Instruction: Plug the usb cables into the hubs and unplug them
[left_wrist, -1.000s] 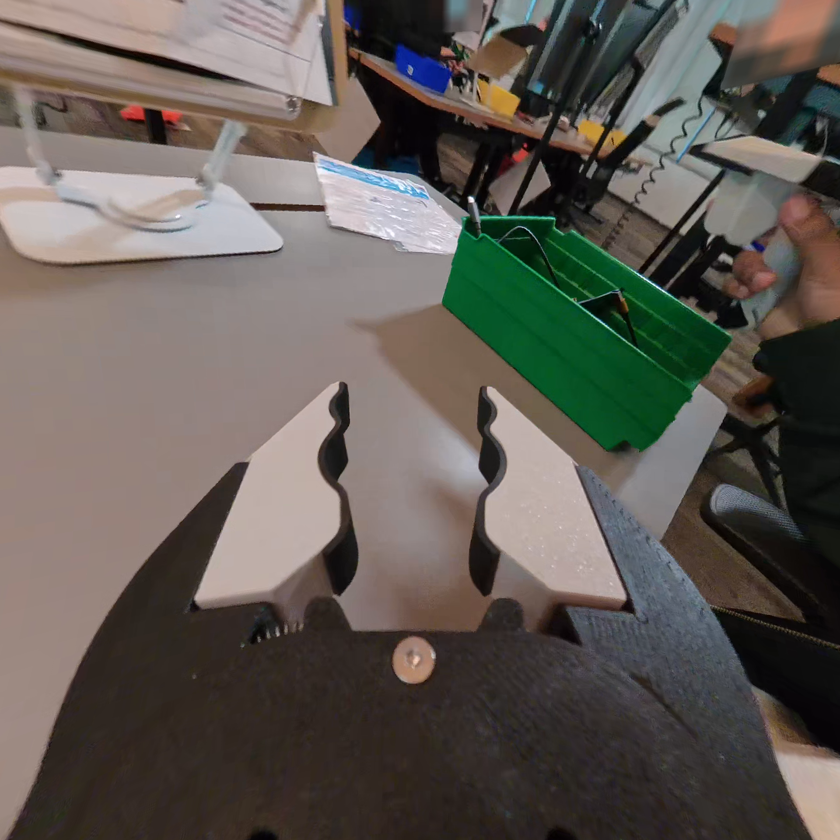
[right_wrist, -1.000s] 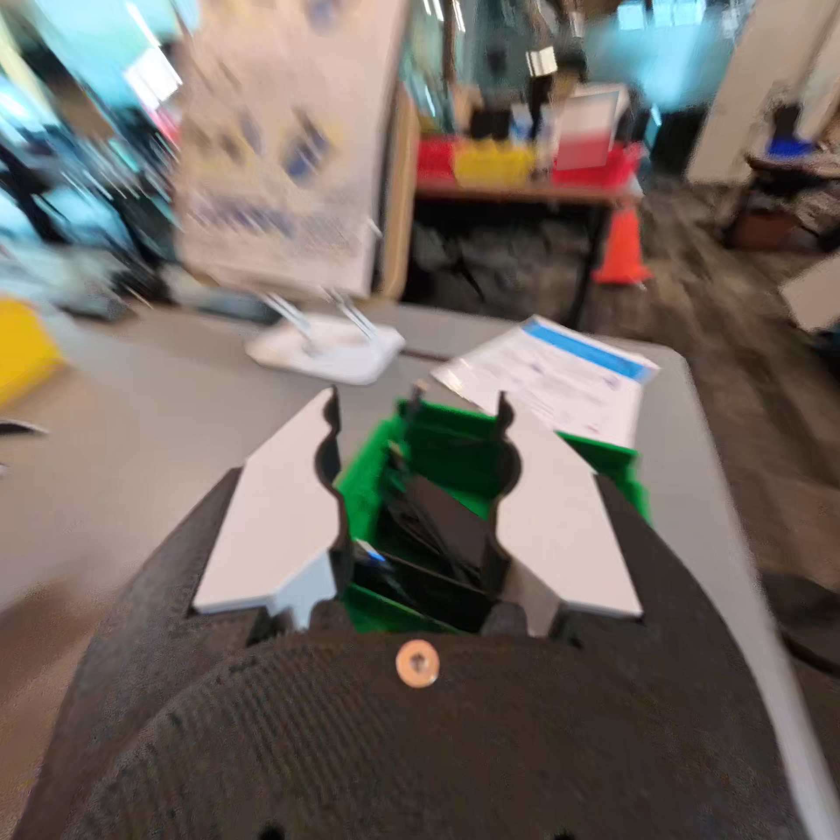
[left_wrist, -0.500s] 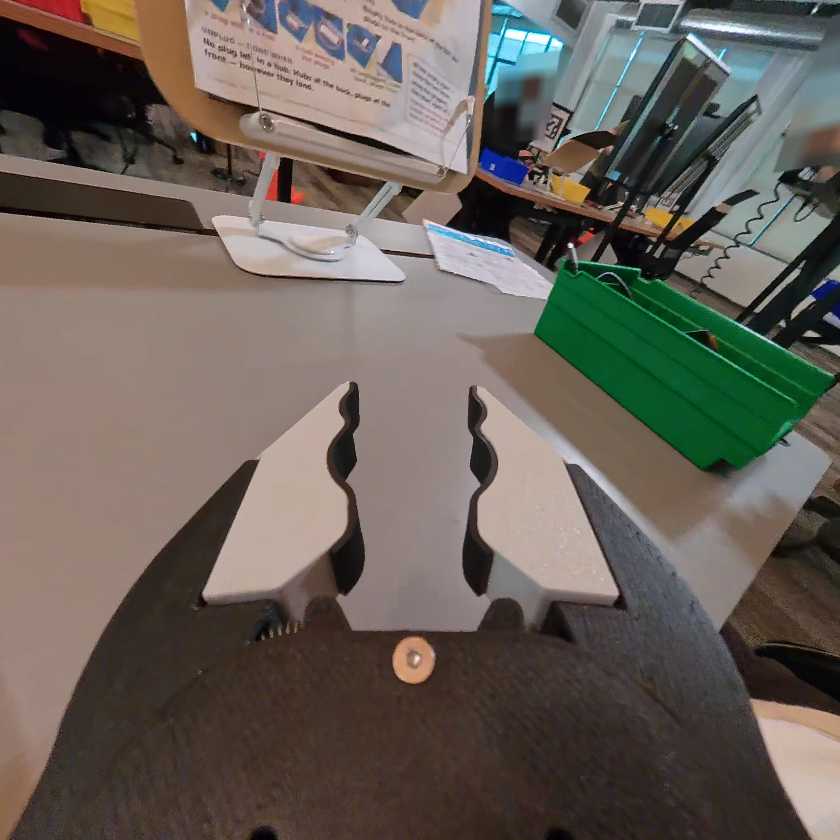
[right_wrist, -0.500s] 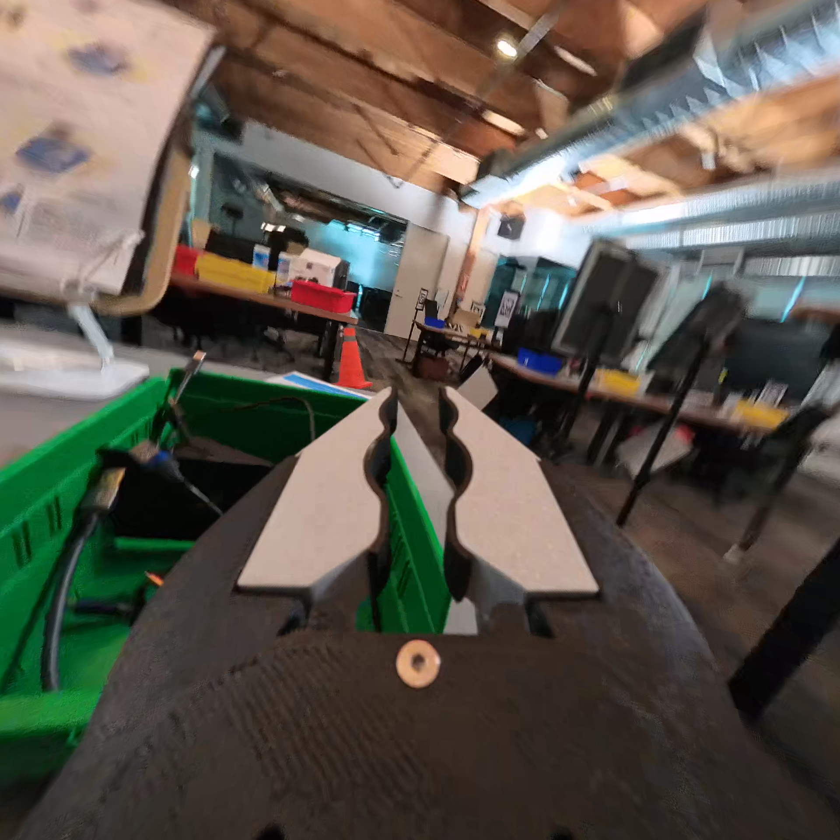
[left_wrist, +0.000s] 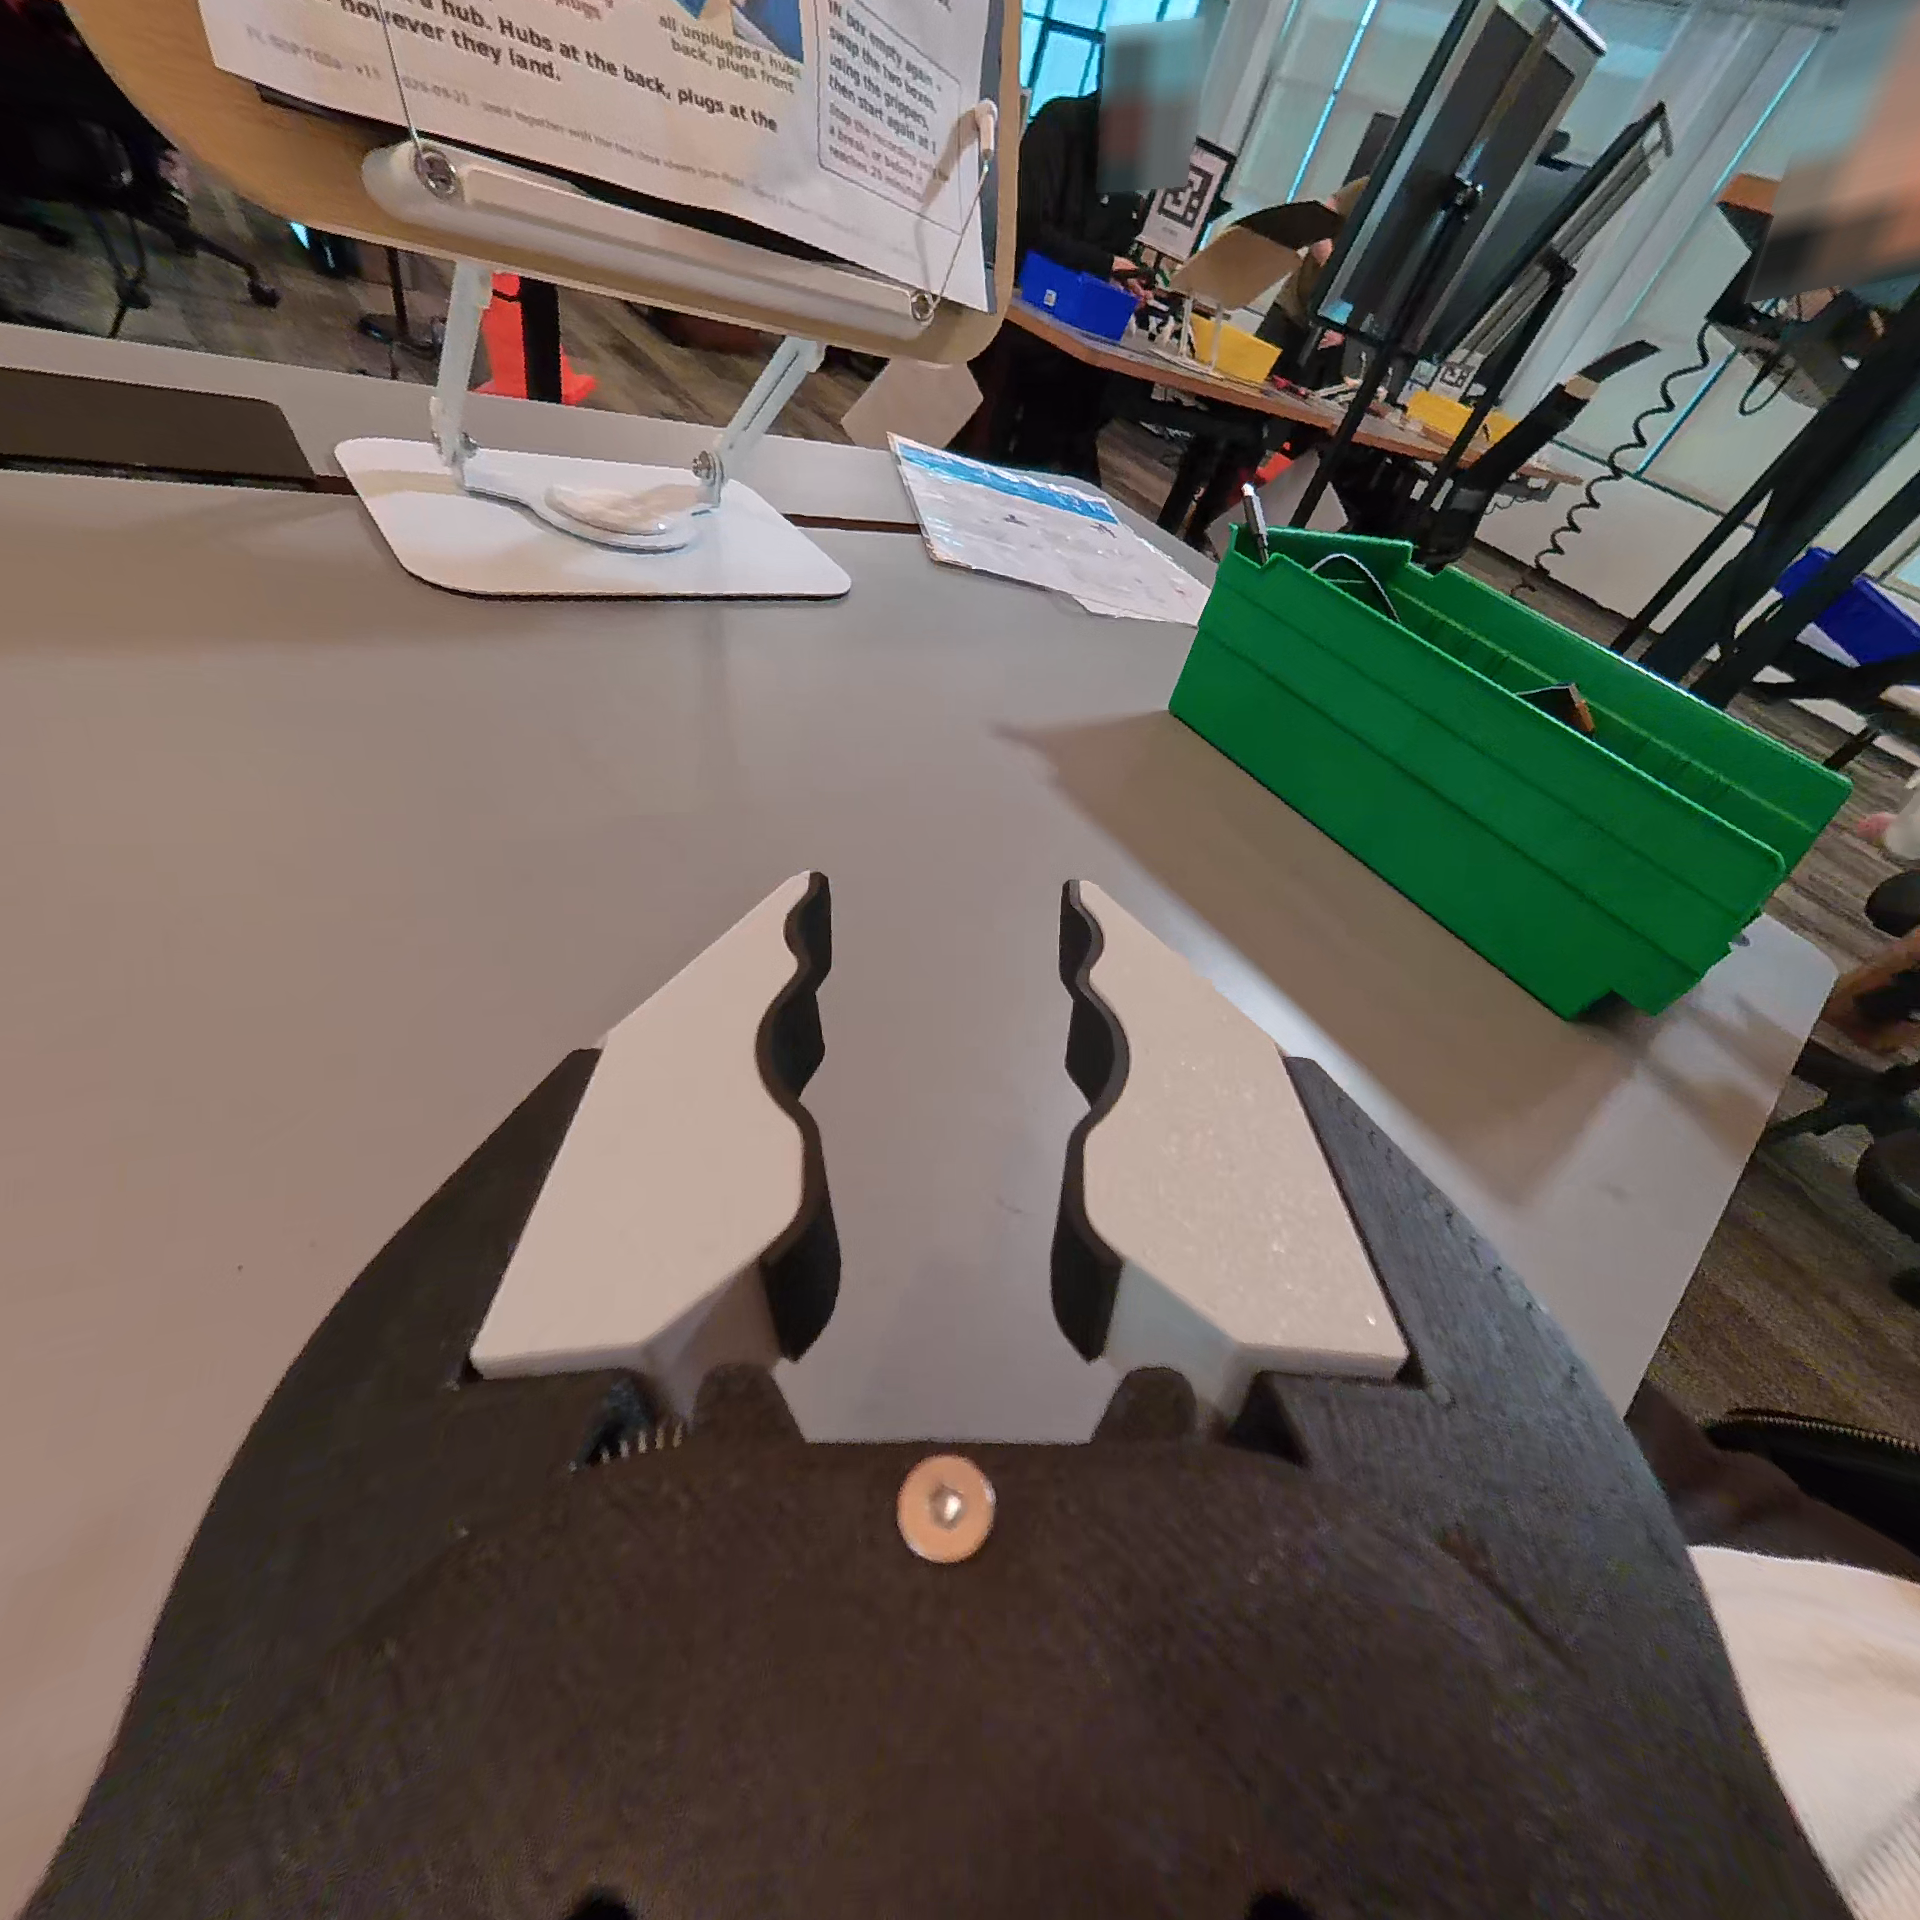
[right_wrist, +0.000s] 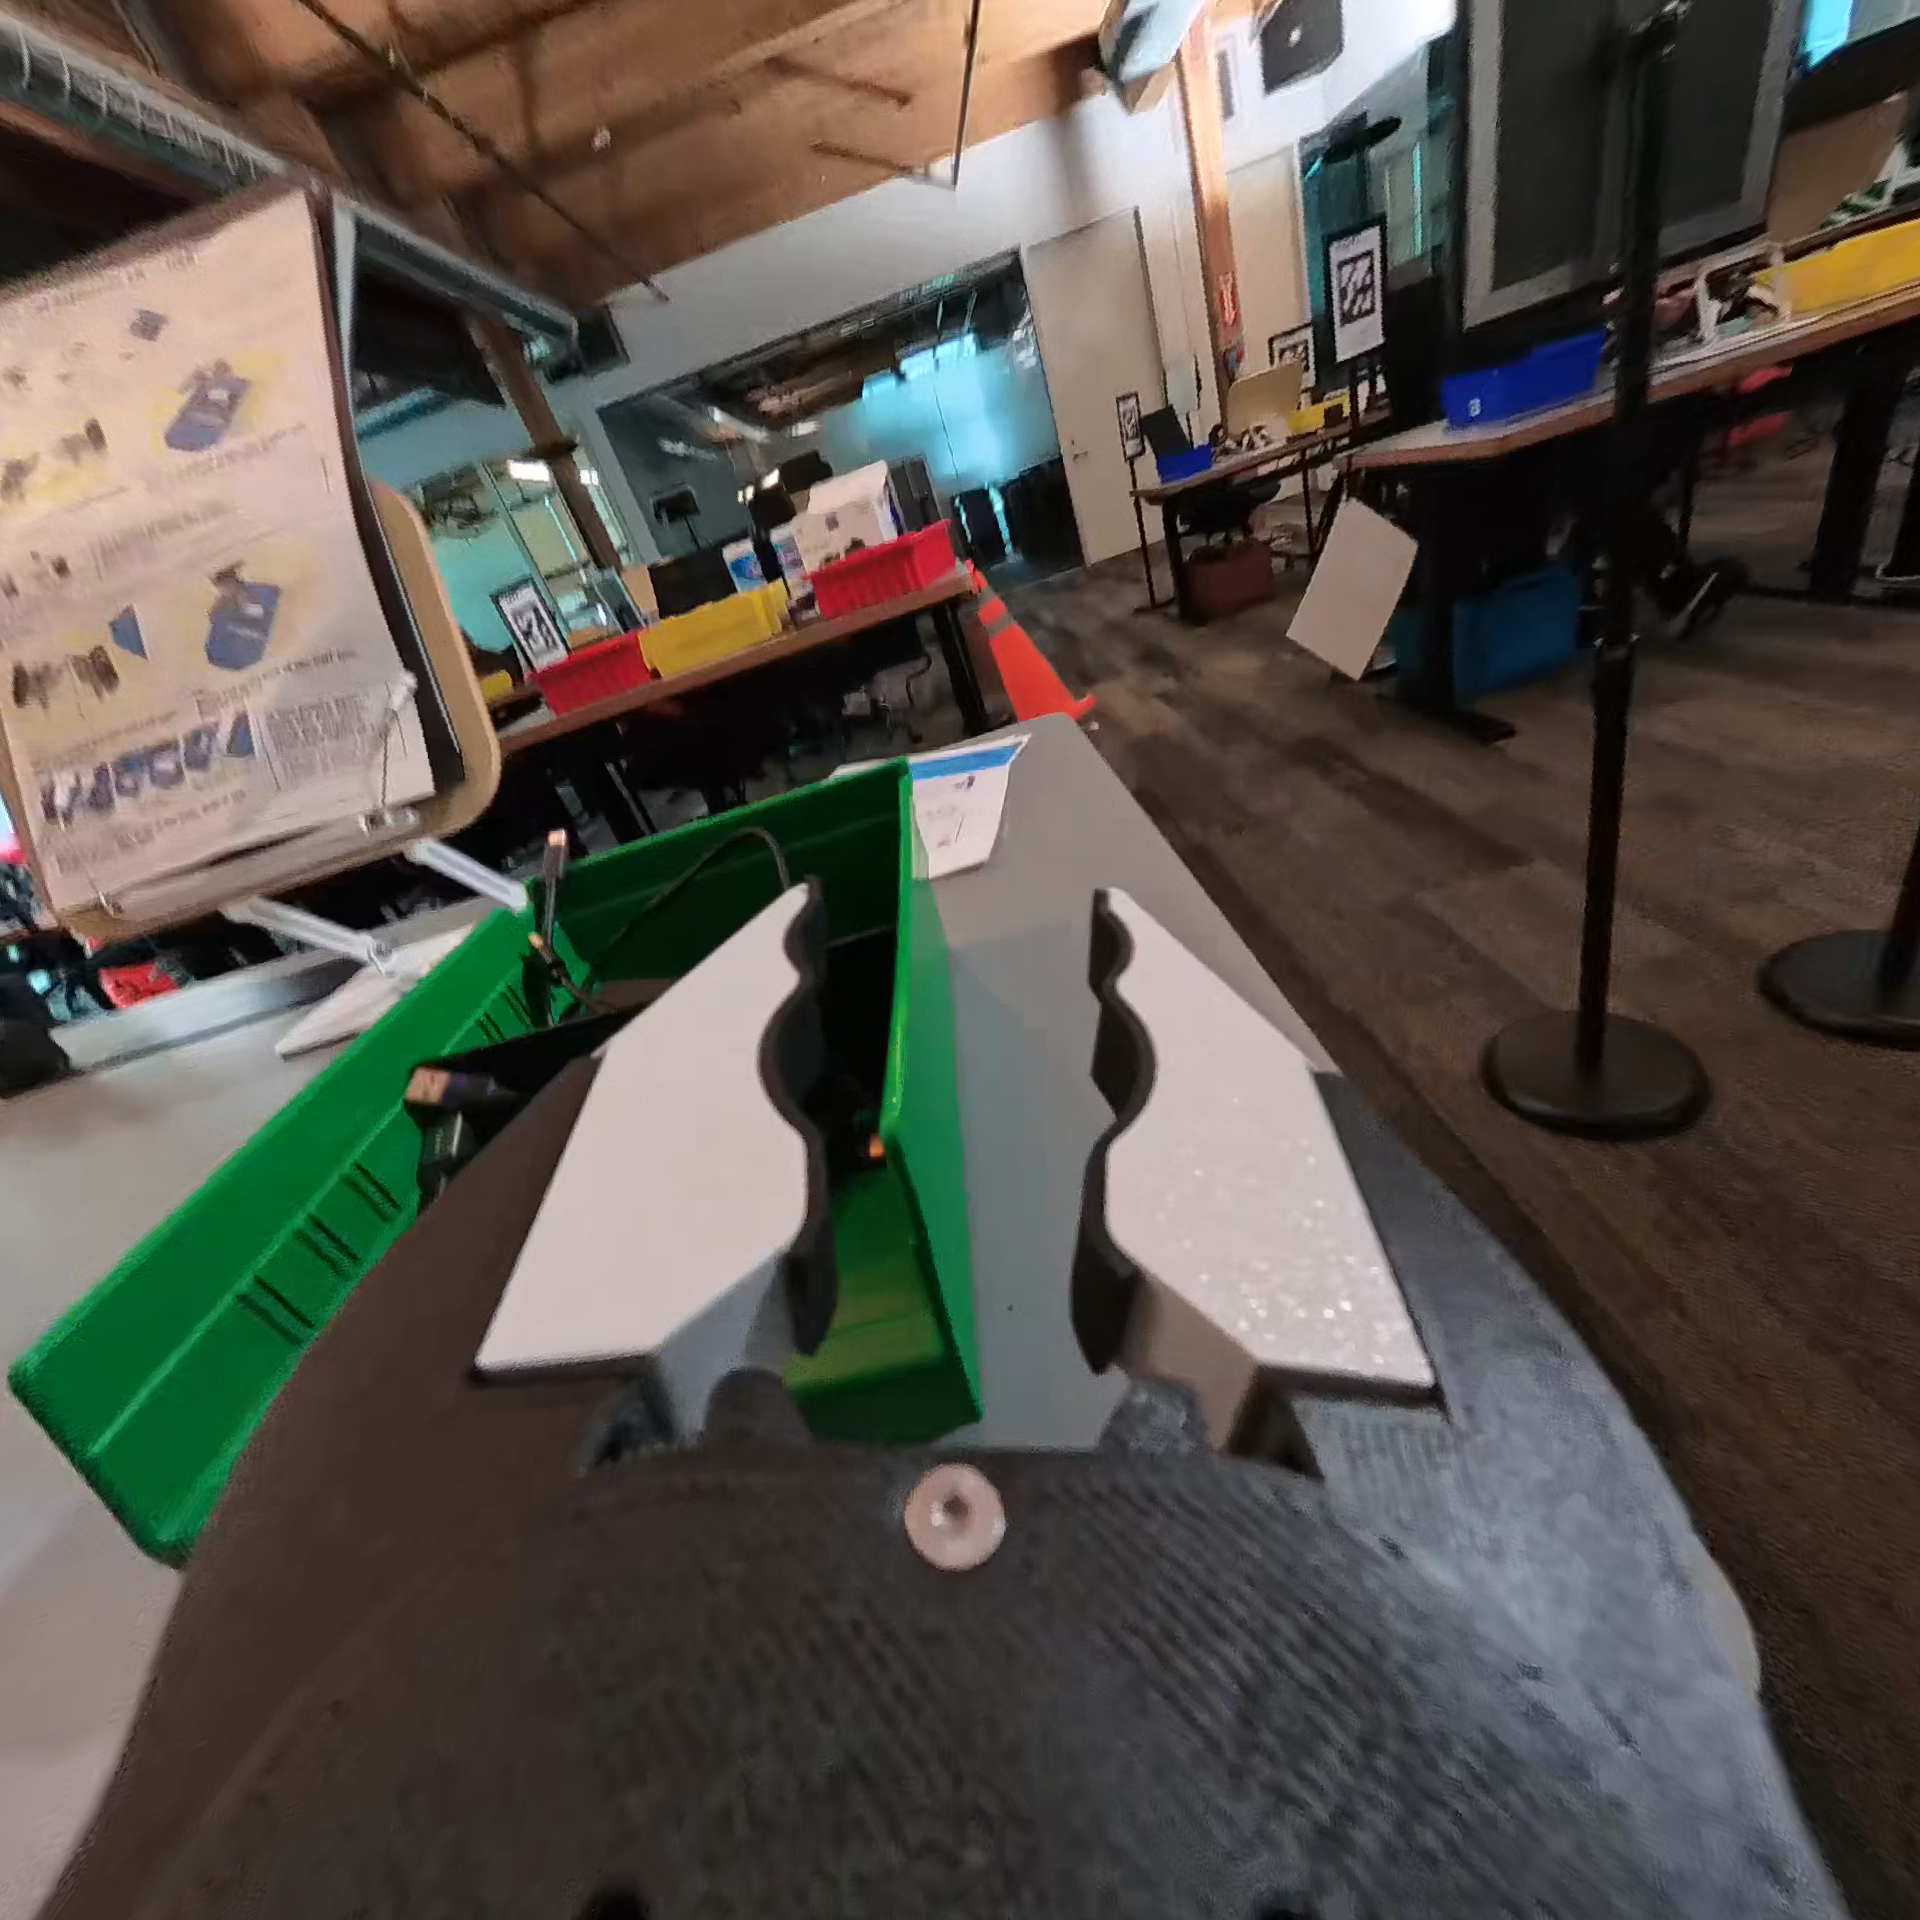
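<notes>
A green bin stands near the right edge of the grey table, with black cables and a plug sticking out of it. In the right wrist view the green bin shows black cables with USB plugs inside. No hub is clearly visible. My left gripper is open and empty, low over the bare table, left of the bin. My right gripper is open and empty, above the bin's right wall and the table edge.
A white document stand holding an instruction sheet stands at the table's back. A printed sheet lies behind the bin. The table's right edge drops to carpet with a black pole stand. Other tables with coloured bins stand farther off.
My right gripper has opened wider and swung left, so more of the bin shows. My left gripper has moved a little closer to the stand and stays open.
</notes>
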